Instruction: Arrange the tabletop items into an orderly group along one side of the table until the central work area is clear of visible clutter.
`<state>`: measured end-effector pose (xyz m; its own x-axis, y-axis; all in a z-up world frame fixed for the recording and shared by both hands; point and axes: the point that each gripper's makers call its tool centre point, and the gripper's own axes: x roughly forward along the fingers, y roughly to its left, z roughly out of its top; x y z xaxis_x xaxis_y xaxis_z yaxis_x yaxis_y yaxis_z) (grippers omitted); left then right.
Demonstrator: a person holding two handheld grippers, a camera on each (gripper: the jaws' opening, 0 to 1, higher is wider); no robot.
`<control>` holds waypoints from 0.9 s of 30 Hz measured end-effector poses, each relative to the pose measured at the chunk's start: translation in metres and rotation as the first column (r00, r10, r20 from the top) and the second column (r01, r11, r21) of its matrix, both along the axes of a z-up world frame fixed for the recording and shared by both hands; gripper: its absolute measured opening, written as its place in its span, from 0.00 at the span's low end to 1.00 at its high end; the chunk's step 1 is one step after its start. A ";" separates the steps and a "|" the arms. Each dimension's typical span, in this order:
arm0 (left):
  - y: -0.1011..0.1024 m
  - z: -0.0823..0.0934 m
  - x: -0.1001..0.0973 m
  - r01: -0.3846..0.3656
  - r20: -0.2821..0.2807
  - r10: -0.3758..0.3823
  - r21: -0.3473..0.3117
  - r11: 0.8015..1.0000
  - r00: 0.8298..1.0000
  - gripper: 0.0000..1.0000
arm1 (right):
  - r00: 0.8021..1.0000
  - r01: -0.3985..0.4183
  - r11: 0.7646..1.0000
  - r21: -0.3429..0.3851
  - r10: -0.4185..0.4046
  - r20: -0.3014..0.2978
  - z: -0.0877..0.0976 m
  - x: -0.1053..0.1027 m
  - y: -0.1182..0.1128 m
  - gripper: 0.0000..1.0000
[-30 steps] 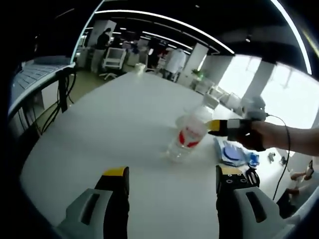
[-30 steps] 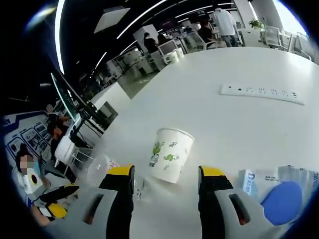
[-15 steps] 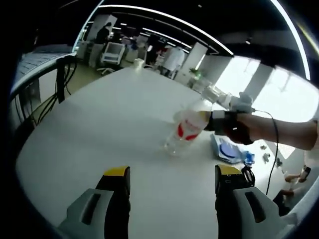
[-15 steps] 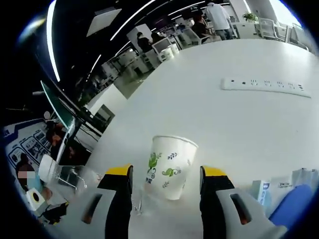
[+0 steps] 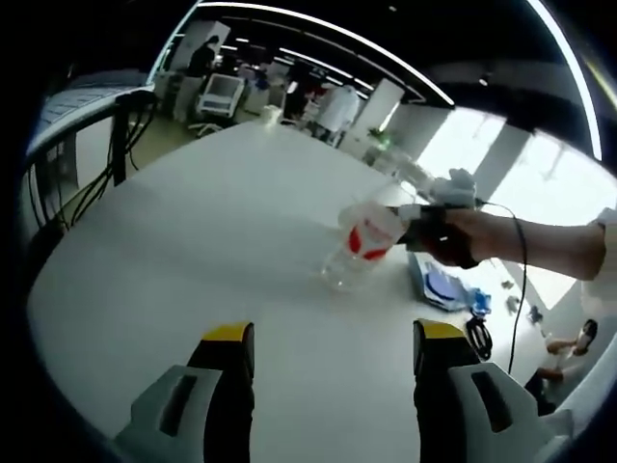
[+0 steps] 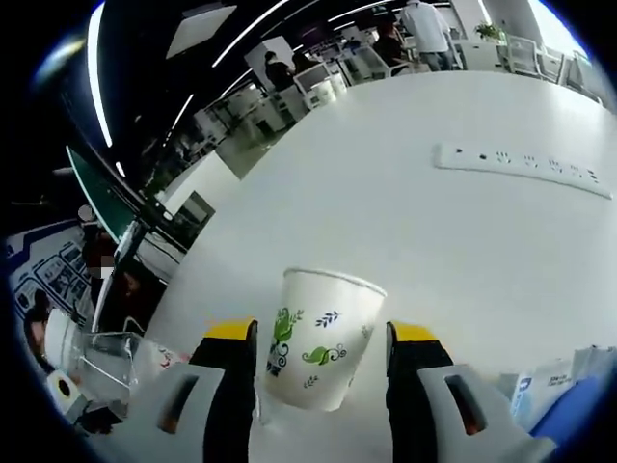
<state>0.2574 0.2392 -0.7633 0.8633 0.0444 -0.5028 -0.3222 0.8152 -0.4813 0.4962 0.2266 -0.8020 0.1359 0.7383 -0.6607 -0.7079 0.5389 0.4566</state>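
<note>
A white paper cup (image 6: 326, 307) with green leaf print stands on the white table (image 6: 463, 241), right between the tips of my right gripper (image 6: 320, 333). Its jaws stand wide on either side of the cup, still open. Beside the cup, low on the left, lies a clear plastic bottle (image 6: 111, 362) with a red label. In the left gripper view the same bottle (image 5: 359, 249) sits mid-table, with a person's hand and the right gripper (image 5: 416, 220) at its far end. My left gripper (image 5: 326, 333) hovers open over bare table, nothing between its fingers.
A white power strip (image 6: 521, 169) lies further along the table. A blue-and-white packet (image 5: 442, 289) rests to the right of the bottle, and a small black item (image 5: 479, 336) lies near the table edge. People, chairs and desks stand beyond the table.
My right gripper has moved in on the paper cup, which now sits between its jaw tips. In the left gripper view the hand with that gripper has drawn closer to the bottle.
</note>
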 end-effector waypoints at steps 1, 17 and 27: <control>0.000 0.000 0.000 -0.001 -0.002 0.001 -0.001 1.000 1.000 0.63 | 1.000 0.001 1.000 -0.006 -0.001 0.000 -0.001 0.000 0.000 0.49; 0.002 -0.004 -0.005 -0.010 -0.013 0.009 -0.015 1.000 1.000 0.62 | 0.999 -0.019 0.999 -0.047 0.020 0.028 -0.009 -0.003 -0.007 0.36; 0.005 0.004 0.001 0.005 0.005 -0.005 -0.010 1.000 1.000 0.61 | 0.994 0.061 0.994 0.087 -0.068 0.083 0.010 0.002 -0.032 0.36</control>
<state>0.2587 0.2446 -0.7589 0.8662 0.0351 -0.4985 -0.3156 0.8120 -0.4911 0.4982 0.1949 -0.7917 0.2385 0.7789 -0.5800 -0.7113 0.5467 0.4417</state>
